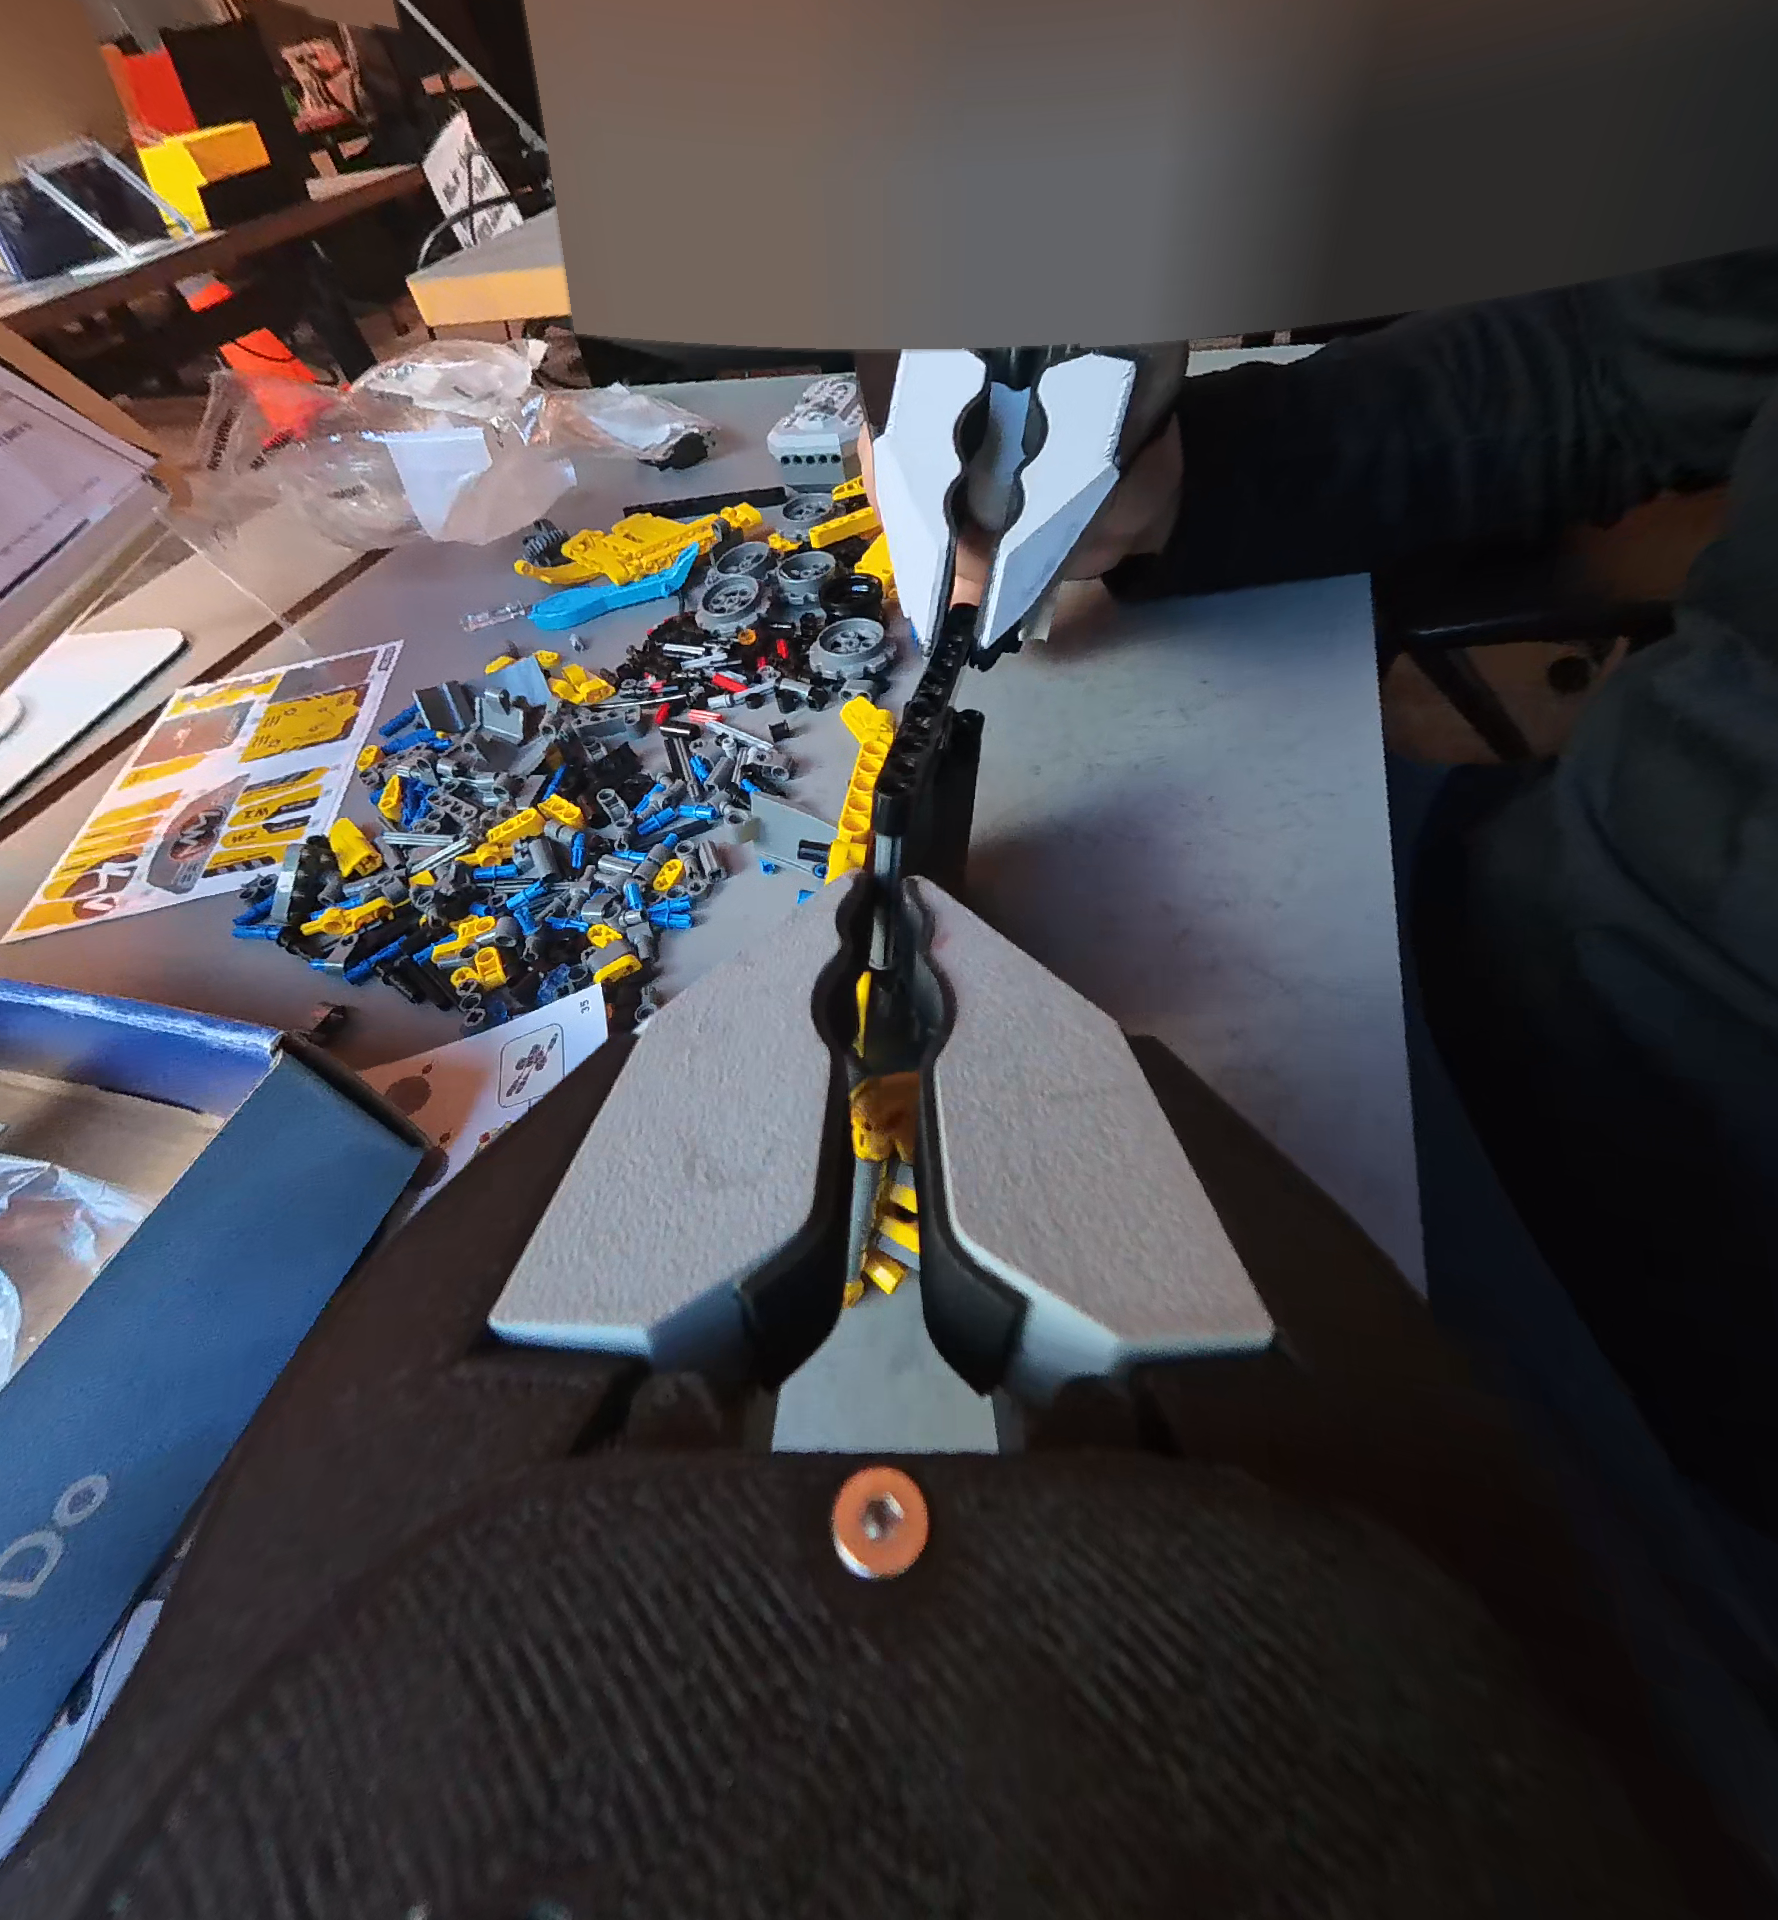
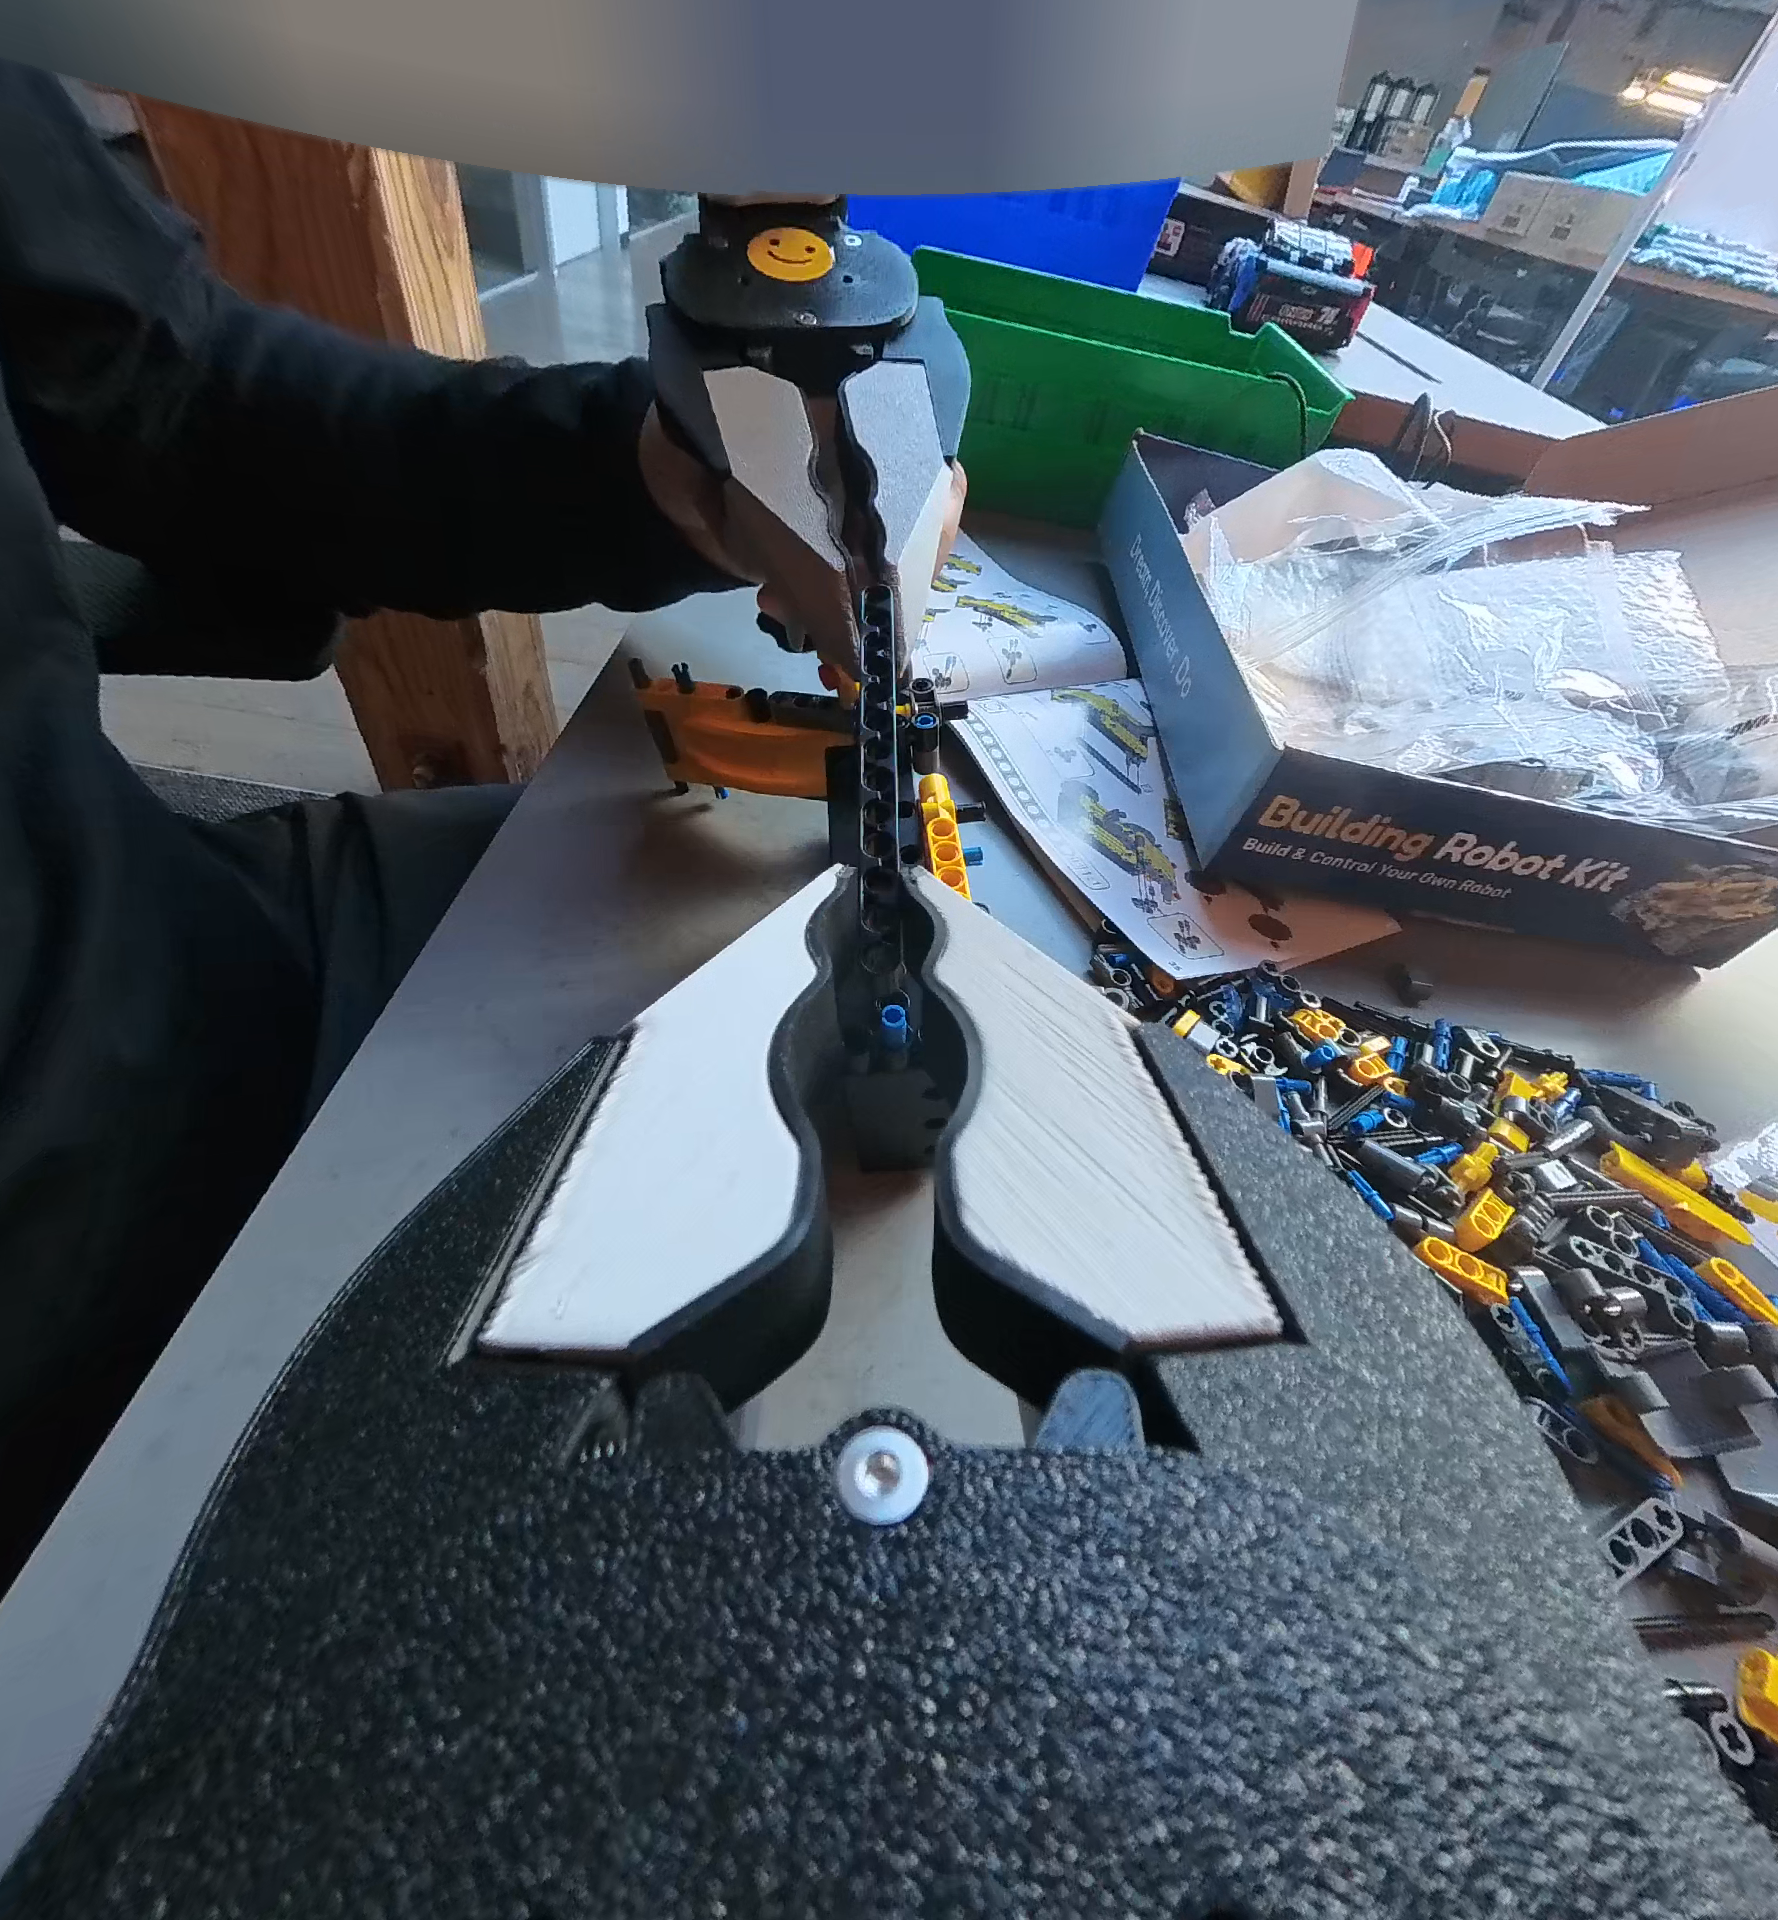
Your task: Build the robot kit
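Black perforated beam assembly [image 2: 877, 790] is held above the grey surface [image 2: 573, 935], clamped at both ends. Right claw [image 2: 877, 883] is closed on its near end in the right wrist view; left claw [image 2: 869, 582] grips the far end at 12 o'clock. In the left wrist view the left claw [image 1: 890, 894] pinches beam [image 1: 926, 748] and yellow parts, mostly hidden between the pads. Loose parts pile [image 1: 552, 810] lies at 10 o'clock; individual pieces hard to distinguish. Box [image 2: 1436, 831] at 2 o'clock, contents obscured by plastic wrap.
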Available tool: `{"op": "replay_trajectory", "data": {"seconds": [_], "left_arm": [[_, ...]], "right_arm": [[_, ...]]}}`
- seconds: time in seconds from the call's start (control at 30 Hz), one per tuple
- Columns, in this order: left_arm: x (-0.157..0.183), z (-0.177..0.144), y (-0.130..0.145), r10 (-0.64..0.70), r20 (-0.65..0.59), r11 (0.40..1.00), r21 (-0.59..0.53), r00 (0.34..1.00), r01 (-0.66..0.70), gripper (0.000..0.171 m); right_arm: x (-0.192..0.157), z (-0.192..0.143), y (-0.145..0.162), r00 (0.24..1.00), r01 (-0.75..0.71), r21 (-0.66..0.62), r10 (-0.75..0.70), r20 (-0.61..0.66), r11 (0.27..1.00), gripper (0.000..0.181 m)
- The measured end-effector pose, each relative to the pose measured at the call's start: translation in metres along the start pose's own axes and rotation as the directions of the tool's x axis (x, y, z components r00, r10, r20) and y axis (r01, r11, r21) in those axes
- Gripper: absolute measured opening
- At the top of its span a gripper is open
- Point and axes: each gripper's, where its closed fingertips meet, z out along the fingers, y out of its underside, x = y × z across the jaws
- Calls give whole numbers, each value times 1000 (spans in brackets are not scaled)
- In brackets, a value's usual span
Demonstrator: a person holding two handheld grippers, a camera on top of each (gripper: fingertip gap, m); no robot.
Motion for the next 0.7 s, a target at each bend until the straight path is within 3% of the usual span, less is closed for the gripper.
{"op": "replay_trajectory", "data": {"seconds": [0.7], "left_arm": [[2,0,-5,26,1,993,114,1000,-26,0]], "right_arm": [[-1,0,0,1000,13,-21,-13,8,1000,7]]}}
